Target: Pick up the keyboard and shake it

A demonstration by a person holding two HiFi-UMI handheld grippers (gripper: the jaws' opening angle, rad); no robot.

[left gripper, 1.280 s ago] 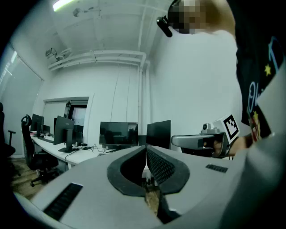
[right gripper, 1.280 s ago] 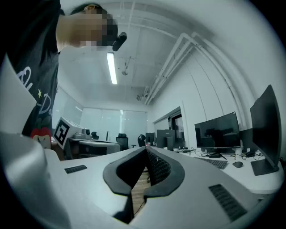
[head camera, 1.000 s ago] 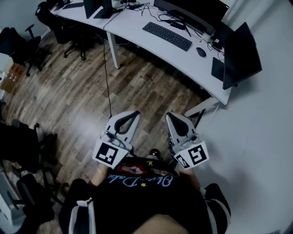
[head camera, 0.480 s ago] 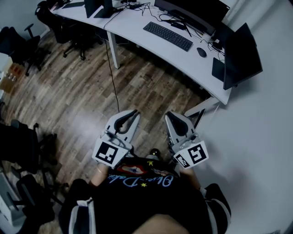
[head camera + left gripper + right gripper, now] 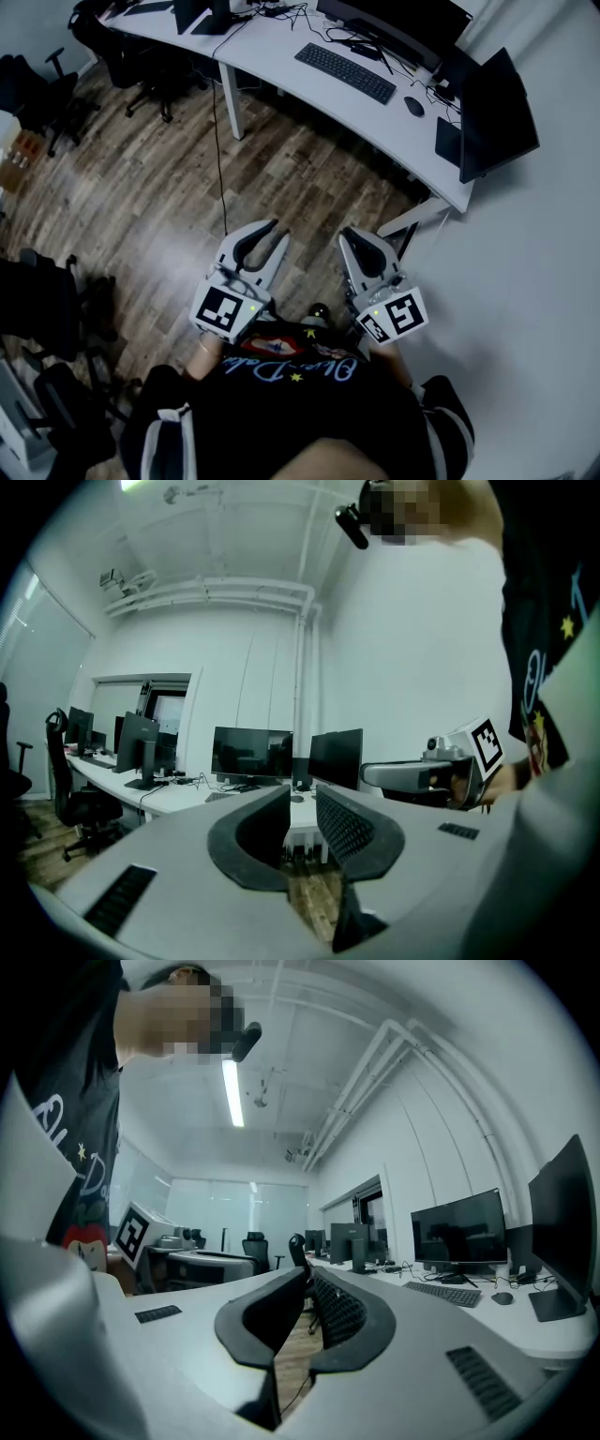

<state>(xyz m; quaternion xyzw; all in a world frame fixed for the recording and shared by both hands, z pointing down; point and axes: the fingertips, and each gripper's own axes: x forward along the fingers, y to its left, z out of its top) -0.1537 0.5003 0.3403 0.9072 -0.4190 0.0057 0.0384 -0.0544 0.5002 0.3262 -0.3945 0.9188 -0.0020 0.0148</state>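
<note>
White desk (image 5: 281,56) carries the black keyboard (image 5: 344,72), flat where it lay a second ago, with a mouse (image 5: 413,106) just off its right end. Well short of the desk, over the wood floor (image 5: 169,187), the left gripper (image 5: 272,231) has just been parting its jaws and holds nothing. The right gripper (image 5: 349,234) is clenched.

Left gripper view: the jaws are slightly released and empty, and the keyboard (image 5: 220,796) lies far beyond on the desk.

Right gripper view: the jaws are pressed together and empty. The slim, dark keyboard (image 5: 453,1294) lies on the desk to their right.
</note>
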